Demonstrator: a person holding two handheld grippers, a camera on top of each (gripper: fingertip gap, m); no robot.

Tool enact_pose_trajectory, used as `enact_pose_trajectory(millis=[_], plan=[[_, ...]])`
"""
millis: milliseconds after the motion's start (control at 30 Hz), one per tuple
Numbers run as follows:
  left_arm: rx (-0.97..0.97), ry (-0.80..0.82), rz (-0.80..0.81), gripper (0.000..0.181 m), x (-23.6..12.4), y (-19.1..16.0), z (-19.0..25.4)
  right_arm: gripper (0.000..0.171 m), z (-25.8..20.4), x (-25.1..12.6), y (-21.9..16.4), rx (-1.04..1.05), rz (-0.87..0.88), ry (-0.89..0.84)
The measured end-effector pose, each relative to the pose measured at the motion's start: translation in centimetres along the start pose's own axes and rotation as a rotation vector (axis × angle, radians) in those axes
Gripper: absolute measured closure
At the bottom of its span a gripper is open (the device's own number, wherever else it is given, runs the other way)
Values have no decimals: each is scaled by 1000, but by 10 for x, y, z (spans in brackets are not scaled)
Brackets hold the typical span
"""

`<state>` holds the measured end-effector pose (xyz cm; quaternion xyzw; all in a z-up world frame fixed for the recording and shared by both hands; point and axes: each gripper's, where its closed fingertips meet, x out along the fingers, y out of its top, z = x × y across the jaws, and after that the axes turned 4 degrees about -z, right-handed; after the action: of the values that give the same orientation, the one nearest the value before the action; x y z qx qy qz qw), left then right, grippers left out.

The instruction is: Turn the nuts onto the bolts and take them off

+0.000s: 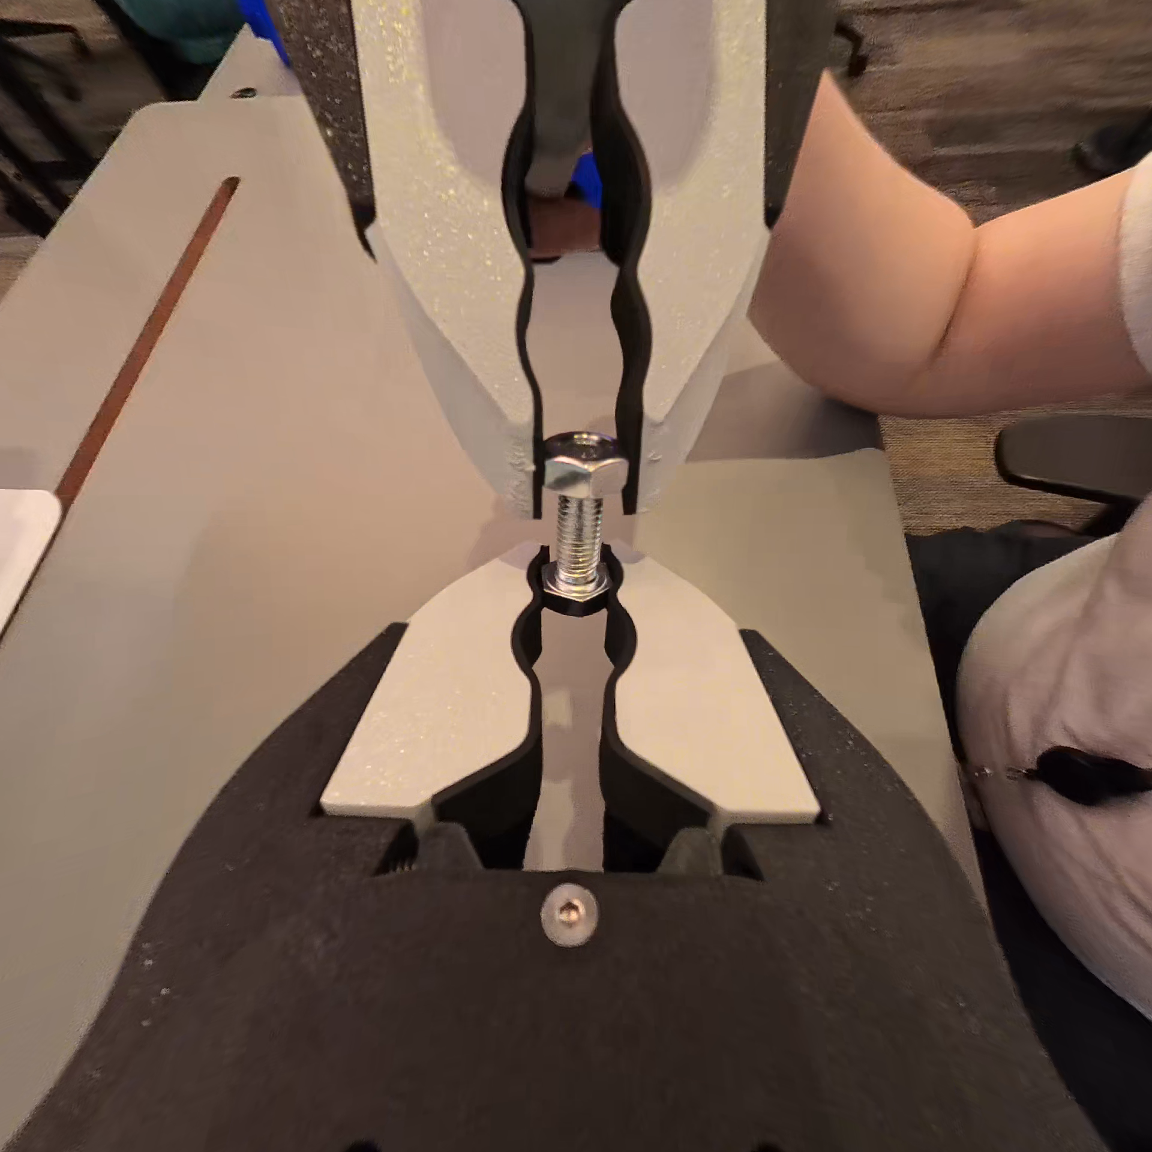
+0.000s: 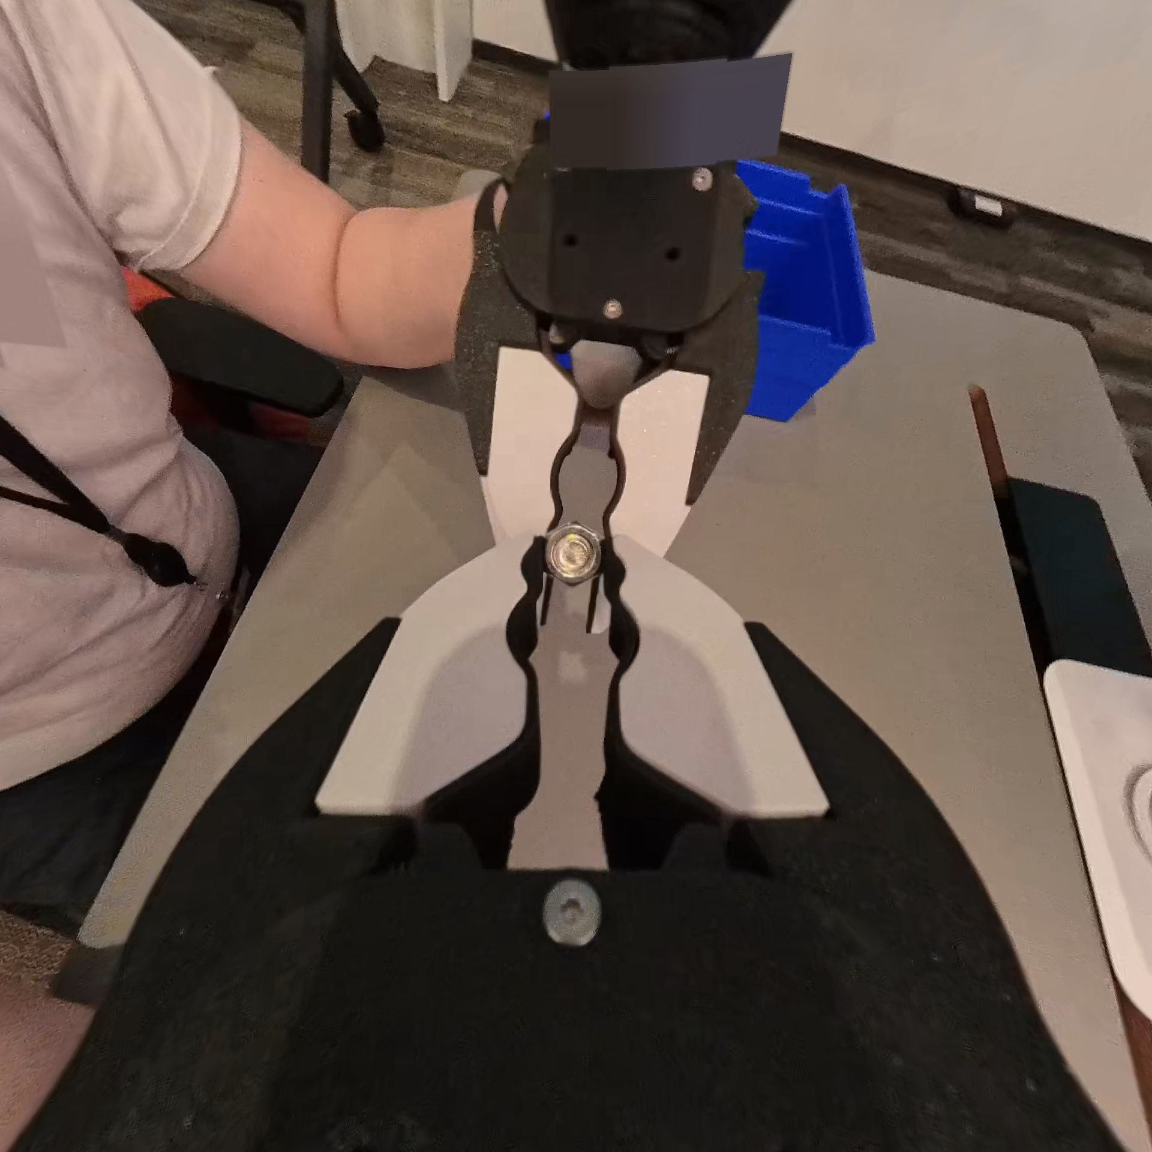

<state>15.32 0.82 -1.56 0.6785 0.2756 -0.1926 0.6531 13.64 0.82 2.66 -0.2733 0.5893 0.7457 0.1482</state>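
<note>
Warm, even indoor light fills both views, moderately bright. The bolt (image 1: 578, 523) is the sharpest thing, with small glints on its threads and head. Soft shadows lie on the bench (image 1: 249, 499) just beside it. Farther from the bolt, toward the picture edges, straight lines bow from the wide lens, and the floor (image 1: 997, 93) behind smears into blur.

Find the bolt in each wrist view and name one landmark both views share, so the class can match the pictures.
Left wrist view: the bolt is at centre, seen side-on, its head in the right gripper, its nut in the left gripper.
Right wrist view: at centre, seen end-on.
Shared landmark: the blue bin, glimpsed near the top in the left view.
</note>
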Motion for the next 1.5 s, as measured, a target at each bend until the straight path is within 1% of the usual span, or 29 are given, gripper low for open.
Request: enact_pose_trajectory(millis=[33,100,133,167,200,333,400,467,533,600,667,700,767,833,933,1000,1067,1133,1200,1267,1367,1400,1433,1500], plan=[[-2,1,2,166,1,1,0,154,0,-1,0,-12,7,-2],[-9,63,-7,166,1,0,-10,154,9,-2,-3,34,-1,-39],[-13,109,-15,166,1,-2,-17,150,17,-3,-4,93,-6,-72],[-13,161,-27,166,0,-4,-25,139,25,-4,-5,167,-1,-103],[-12,215,-37,166,-1,-5,-33,134,31,-7,-4,246,16,-123],[25,482,-74,166,-12,-7,-67,132,60,-21,2,668,172,-196],[59,599,-98,166,-17,-7,-79,135,67,-22,3,774,232,-220],[85,659,-112,166,-18,-7,-84,134,69,-18,-1,802,210,-251],[86,673,-118,166,-17,-8,-85,133,71,-10,-10,800,129,-304],[88,681,-123,166,-16,-8,-86,135,67,0,-12,793,82,-289],[95,680,-134,166,-17,-10,-86,152,63,6,-12,745,33,-274],[96,659,-133,166,-15,-10,-84,152,63,6,-13,707,3,-279],[74,555,-102,166,-9,-8,-73,152,56,4,-14,596,-52,-247],[53,388,-82,166,-3,-8,-54,152,41,3,-14,411,-105,-173],[43,122,-78,166,2,-11,-18,152,14,6,-12,83,-95,-55],[50,40,-70,166,4,-11,-5,152,4,7,-9,-24,-65,-21],[36,37,-54,166,3,-9,-6,152,4,6,-7,-9,-47,-20],[14,98,-48,166,1,-8,-17,149,15,3,-6,56,-31,-62],[-4,177,-44,166,-2,-7,-30,127,32,-2,-6,179,-15,-144],[-25,295,-49,166,-7,-8,-48,120,50,-10,-5,335,11,-230],[-22,468,-77,166,-16,-12,-71,124,61,-16,5,581,130,-248],[-24,482,-78,166,-17,-12,-73,124,61,-14,6,631,144,-240],[-27,485,-69,166,-17,-10,-73,124,61,-11,3,654,126,-255],[-29,496,-55,166,-18,-8,-73,123,63,-4,-6,630,35,-312]])
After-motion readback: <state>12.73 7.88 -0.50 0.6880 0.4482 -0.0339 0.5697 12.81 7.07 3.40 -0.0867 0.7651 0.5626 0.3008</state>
